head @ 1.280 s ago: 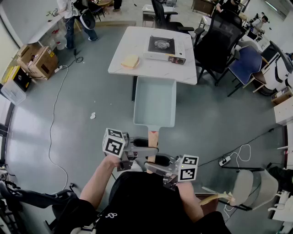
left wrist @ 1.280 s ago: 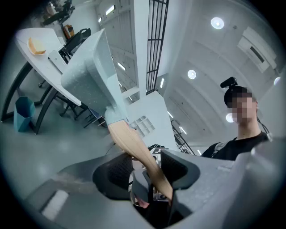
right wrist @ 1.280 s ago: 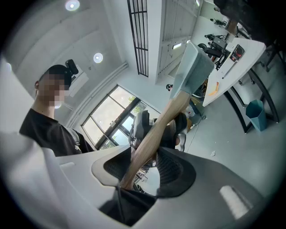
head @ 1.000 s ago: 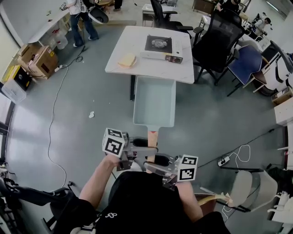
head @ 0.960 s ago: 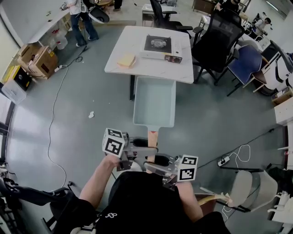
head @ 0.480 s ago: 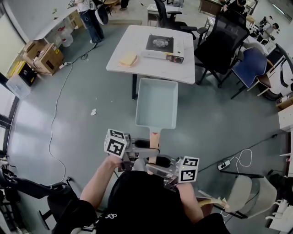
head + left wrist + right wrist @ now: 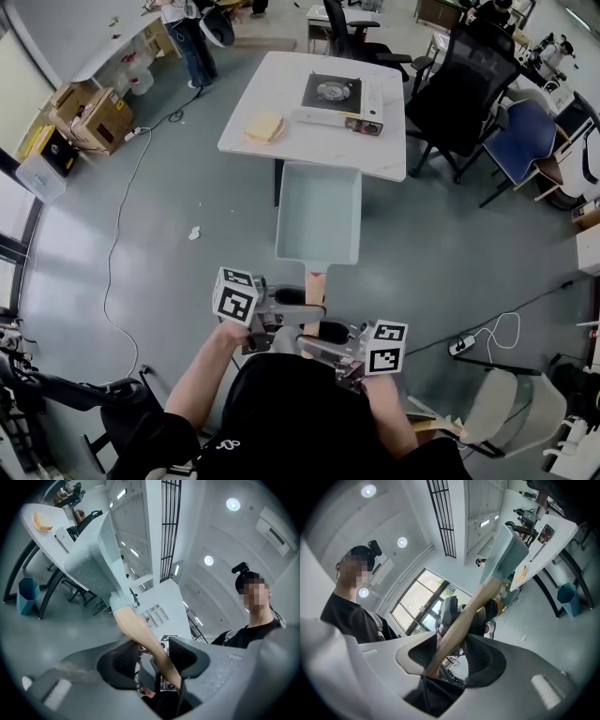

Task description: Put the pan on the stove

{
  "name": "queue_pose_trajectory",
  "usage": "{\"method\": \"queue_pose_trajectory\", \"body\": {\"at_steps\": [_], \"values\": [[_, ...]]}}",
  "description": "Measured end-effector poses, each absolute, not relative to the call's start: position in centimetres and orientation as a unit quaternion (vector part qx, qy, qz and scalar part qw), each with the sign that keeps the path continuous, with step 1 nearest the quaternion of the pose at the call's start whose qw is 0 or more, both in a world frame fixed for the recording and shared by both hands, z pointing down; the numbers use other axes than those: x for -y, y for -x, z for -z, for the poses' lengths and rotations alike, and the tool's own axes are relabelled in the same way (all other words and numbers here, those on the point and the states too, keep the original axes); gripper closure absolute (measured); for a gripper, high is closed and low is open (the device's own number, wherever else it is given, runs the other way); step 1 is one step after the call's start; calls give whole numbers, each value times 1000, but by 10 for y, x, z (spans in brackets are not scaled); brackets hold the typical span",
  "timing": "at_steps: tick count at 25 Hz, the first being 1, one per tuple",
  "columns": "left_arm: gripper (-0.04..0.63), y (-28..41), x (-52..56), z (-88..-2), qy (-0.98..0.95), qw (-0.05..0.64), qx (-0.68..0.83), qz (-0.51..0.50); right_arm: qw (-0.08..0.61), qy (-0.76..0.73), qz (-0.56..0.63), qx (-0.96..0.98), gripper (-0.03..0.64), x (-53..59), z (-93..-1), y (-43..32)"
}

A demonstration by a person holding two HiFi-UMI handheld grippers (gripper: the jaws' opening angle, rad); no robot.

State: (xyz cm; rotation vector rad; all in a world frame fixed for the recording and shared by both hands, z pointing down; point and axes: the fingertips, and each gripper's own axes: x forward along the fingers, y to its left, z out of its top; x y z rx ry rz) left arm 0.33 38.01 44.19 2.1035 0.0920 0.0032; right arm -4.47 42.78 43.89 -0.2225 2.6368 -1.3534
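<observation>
A pale grey-blue rectangular pan (image 7: 319, 211) with a wooden handle (image 7: 315, 286) hangs in the air in front of me, level, above the floor. My left gripper (image 7: 281, 314) and right gripper (image 7: 323, 342) face each other, both shut on that handle. In the left gripper view the handle (image 7: 140, 630) runs between the pads of that gripper (image 7: 152, 658) up to the pan (image 7: 93, 550). The right gripper (image 7: 450, 656) clamps the handle (image 7: 459, 620) the same way. The portable stove (image 7: 339, 94) sits on the white table (image 7: 281, 150) just beyond the pan's far edge.
A yellow sponge (image 7: 265, 126) lies on the table left of the stove. Black office chairs (image 7: 459, 84) and a blue chair (image 7: 530, 141) stand to the table's right. Cardboard boxes (image 7: 94, 112) and a floor cable (image 7: 117, 244) are at the left; a person (image 7: 192, 37) stands at the back.
The pan has travelled a little toward the table in both grippers, the grip unchanged. The person at the back has walked to the right.
</observation>
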Motion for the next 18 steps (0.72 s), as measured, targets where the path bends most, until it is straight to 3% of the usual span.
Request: {"method": "queue_pose_trajectory", "body": {"at_steps": [18], "values": [[390, 28, -243, -440, -873, 484, -49, -20, 101, 91, 441, -887, 426, -289, -434, 78]]}}
